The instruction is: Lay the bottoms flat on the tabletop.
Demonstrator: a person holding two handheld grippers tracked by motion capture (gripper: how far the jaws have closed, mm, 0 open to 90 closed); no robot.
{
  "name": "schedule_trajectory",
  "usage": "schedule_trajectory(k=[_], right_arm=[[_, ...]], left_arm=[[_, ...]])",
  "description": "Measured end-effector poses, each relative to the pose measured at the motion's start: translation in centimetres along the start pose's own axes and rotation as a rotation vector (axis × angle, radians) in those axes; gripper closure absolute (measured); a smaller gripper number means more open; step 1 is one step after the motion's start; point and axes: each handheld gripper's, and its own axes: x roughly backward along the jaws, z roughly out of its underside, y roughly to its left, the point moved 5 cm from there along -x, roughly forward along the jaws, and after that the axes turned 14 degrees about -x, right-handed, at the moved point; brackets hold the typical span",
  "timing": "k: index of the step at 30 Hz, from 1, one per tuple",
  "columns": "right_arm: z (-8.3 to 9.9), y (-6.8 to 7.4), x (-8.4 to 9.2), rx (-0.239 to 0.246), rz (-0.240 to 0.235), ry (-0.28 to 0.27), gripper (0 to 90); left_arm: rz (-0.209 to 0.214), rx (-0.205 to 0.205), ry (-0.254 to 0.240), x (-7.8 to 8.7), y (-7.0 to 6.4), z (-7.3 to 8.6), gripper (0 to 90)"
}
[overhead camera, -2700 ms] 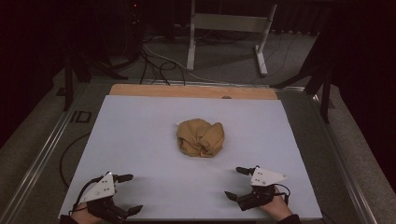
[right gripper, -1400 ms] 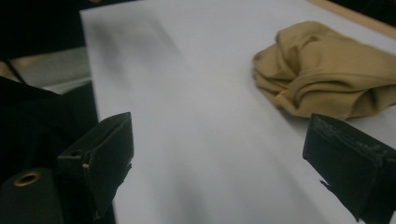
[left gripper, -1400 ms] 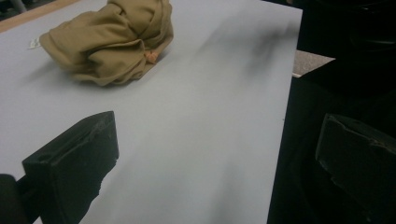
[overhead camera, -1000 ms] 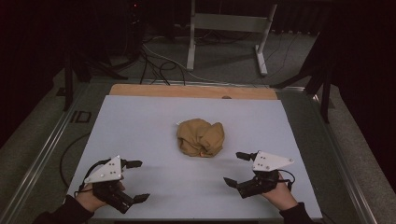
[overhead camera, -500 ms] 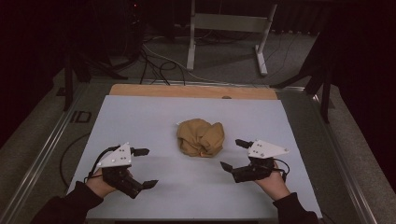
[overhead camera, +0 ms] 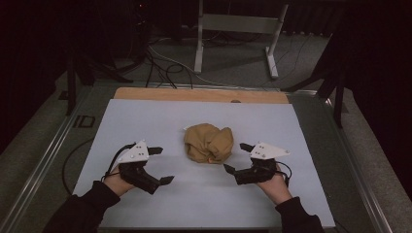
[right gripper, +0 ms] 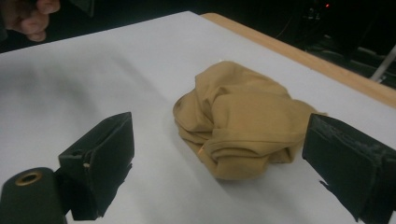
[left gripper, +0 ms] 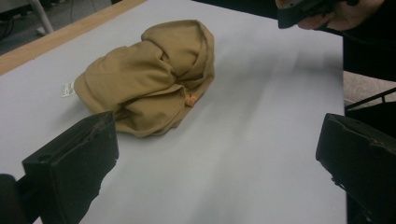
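On the white table [overhead camera: 145, 121], mid-board, the crumpled tan cloth [overhead camera: 209, 143] sat bunched with a small tag at its far-left edge; your left gripper [overhead camera: 160, 165] stood near it with jaws spread wide, empty; your right gripper [overhead camera: 238, 158] hung just beside the bundle, jaws wide too; the risk, as I judged it: pinching several folded layers at once, so the heap would lift as a lump rather than spread.

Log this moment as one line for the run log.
left gripper: open, beside cloth | right gripper: open, beside cloth | tan cloth: crumpled, untouched, on white mat
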Motion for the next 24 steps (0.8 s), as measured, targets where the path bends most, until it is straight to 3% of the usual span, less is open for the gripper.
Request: schedule_trajectory(k=[6,7,11,13,16,17,20,24], right_arm=[[0.8,-0.3,-1.6,-0.054,0.041,0.007,9.5],[1.0,-0.3,-1.8,-0.063,0.047,0.011,9.4],[1.9,-0.4,-2.7,-0.084,0.078,0.019,9.6],[2.3,-0.6,-3.0,-0.099,0.100,0.029,9.6],[2.8,-0.9,-3.4,-0.129,0.155,0.036,11.0],[3.0,-0.9,-3.5,-0.137,0.164,0.043,12.0],[3.5,-0.9,-3.8,-0.143,0.193,0.066,15.9],[4.0,-0.7,-4.4,-0.132,0.220,0.098,21.4]], left_arm=[[-0.070,0.033,0.021,-2.0,0.6,0.1,0.1],[-0.089,0.054,0.033,-2.6,0.9,0.2,0.1],[-0.111,0.057,0.041,-3.9,1.2,0.5,0.1],[-0.143,0.049,0.049,-4.5,1.3,0.6,0.1],[-0.138,0.041,0.041,-5.1,1.2,0.7,0.1],[-0.171,0.018,0.053,-5.7,1.3,0.9,0.2],[-0.136,0.033,0.063,-6.9,1.2,1.1,2.3],[-0.131,0.066,0.079,-7.6,1.0,1.2,2.4]])
